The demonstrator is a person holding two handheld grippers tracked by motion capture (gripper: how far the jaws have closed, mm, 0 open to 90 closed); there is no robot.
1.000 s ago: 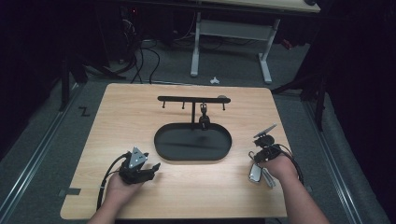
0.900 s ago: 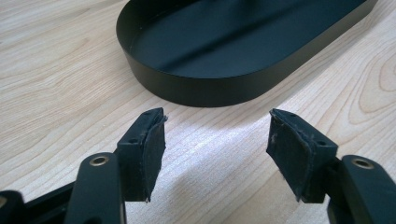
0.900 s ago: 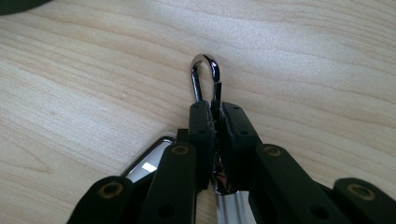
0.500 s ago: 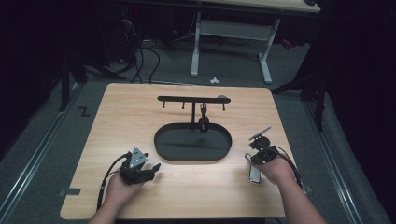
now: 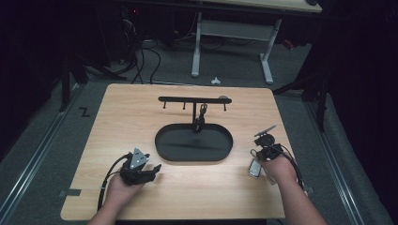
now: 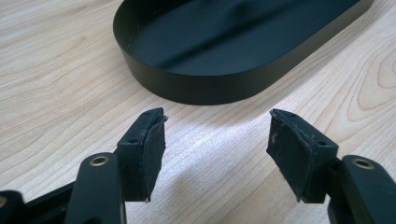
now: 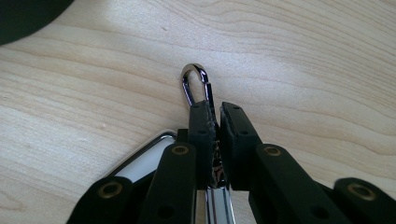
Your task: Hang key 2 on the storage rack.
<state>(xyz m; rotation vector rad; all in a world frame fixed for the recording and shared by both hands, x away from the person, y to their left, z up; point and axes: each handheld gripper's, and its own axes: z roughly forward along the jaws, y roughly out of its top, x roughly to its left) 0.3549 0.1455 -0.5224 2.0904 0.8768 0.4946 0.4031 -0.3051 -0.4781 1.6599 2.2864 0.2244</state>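
Right gripper (image 7: 214,112) is clamped on a metal clip (image 7: 195,84), whose silver loop sticks out past the jaw tips, low over the bare wood of the table (image 5: 141,103); a shiny fob (image 5: 255,168) hangs under it at the right edge of the table, just right of the black tray (image 5: 162,145); left gripper (image 6: 217,135) rests on the wood near the tray's near-left rim, jaws wide apart with nothing between them. Progress, as a judgement: pickup done; clip not yet carried to the rack with hooks (image 5: 185,99) behind the tray, where one dark item (image 5: 201,115) already hangs; hanging step remains. Right gripper view gives the pinch on the clip; high view gives the rack and the overall layout; left gripper view gives the tray wall close up.
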